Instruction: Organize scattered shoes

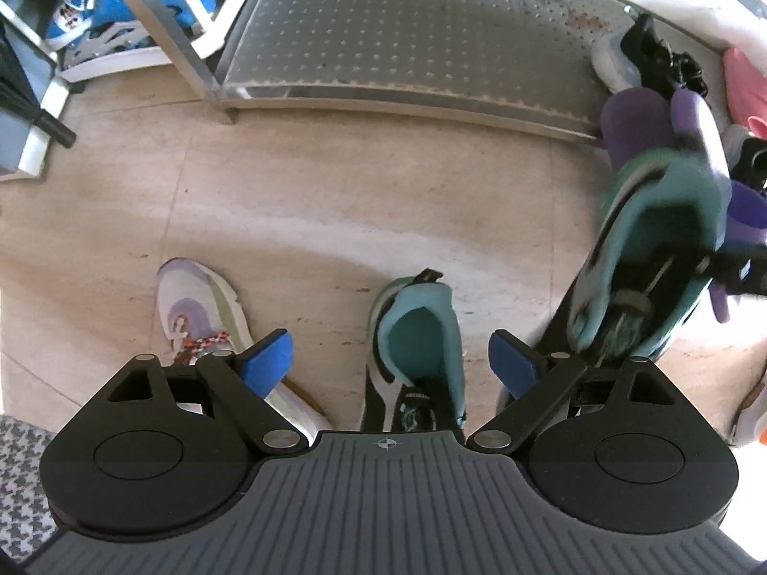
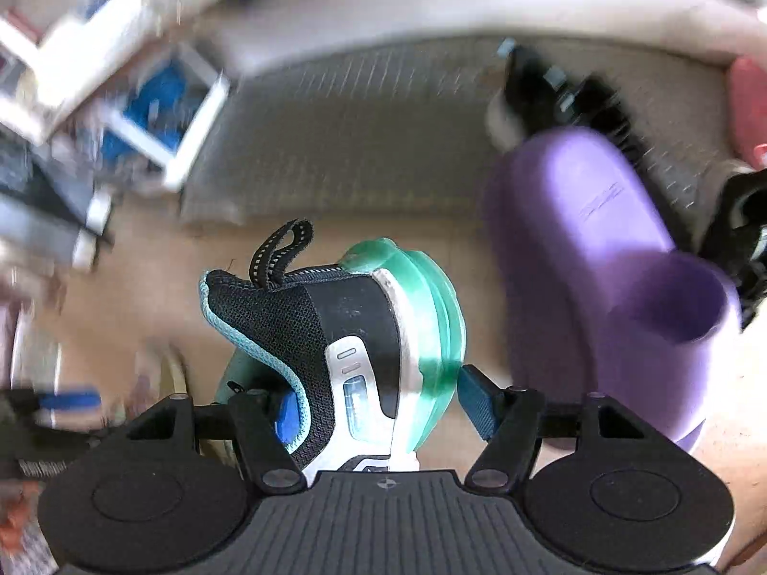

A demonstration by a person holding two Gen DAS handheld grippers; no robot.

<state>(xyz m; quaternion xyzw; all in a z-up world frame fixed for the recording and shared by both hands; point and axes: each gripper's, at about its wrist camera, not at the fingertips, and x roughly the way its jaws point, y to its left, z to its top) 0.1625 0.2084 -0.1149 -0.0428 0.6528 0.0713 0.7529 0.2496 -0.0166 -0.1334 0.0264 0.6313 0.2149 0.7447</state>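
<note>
My right tool (image 2: 378, 407) is gripping a teal sneaker (image 2: 364, 335) by its heel; my left tool (image 1: 390, 364) is hanging open above its mate (image 1: 417, 335) on the floor (image 1: 335, 201).

Each tool (image 1: 388, 364) (image 2: 378, 407) has a ribbed grey body, black linkage arms with silver pivot screws, and blue pads (image 1: 268, 359).

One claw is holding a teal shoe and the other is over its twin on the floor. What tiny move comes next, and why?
Probably the left claw should drop straight down and close on the teal shoe on the floor. Its blue pads stand wide apart on either side of that shoe without touching it. The right claw already grips the matching shoe by its heel, so the pair could then go to the grey mat together.
</note>
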